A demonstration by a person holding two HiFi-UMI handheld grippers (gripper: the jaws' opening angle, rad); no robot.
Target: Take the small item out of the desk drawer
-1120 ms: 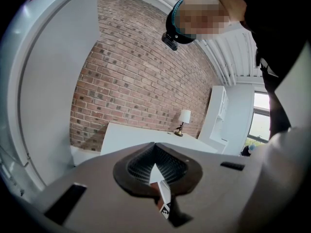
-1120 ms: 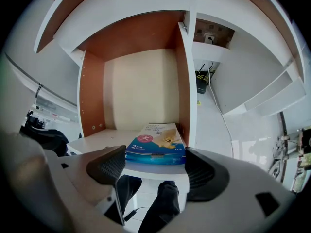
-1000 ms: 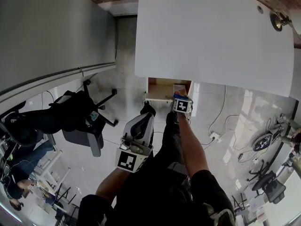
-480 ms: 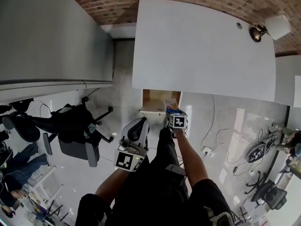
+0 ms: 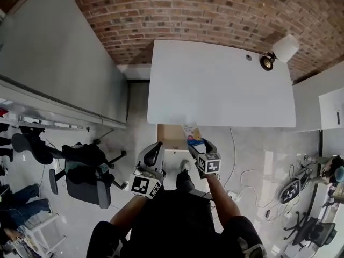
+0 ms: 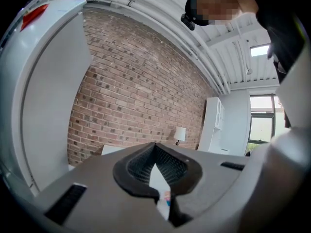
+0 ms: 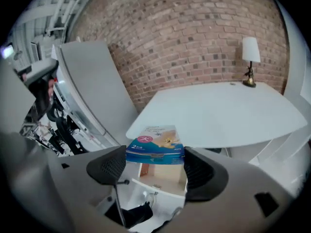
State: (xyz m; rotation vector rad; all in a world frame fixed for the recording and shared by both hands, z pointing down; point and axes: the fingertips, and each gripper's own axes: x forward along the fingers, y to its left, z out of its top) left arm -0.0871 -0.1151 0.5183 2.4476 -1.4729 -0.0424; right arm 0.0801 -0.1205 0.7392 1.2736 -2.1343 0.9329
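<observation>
A small blue-and-white box (image 7: 156, 147) sits clamped between the pads of my right gripper (image 7: 156, 165), which is shut on it. In the head view the same box (image 5: 192, 134) is held just in front of the open wooden drawer (image 5: 170, 137), under the front edge of the white desk (image 5: 220, 85), with the right gripper (image 5: 196, 143) behind it. The drawer (image 7: 163, 175) shows below the box in the right gripper view. My left gripper (image 5: 154, 149) hangs left of the drawer, off it, with its jaws shut on nothing (image 6: 158, 179).
A lamp (image 5: 280, 50) stands at the desk's far right corner against the brick wall. A grey partition (image 5: 59, 74) lies left of the desk, an office chair (image 5: 86, 171) on the floor at left. Cables (image 5: 236, 171) run right of the drawer. A white cabinet (image 5: 333, 109) is at the right.
The right gripper has drawn back from the drawer with the box in it. The head view has tilted up, so the brick wall and lamp show. The left gripper barely moved.
</observation>
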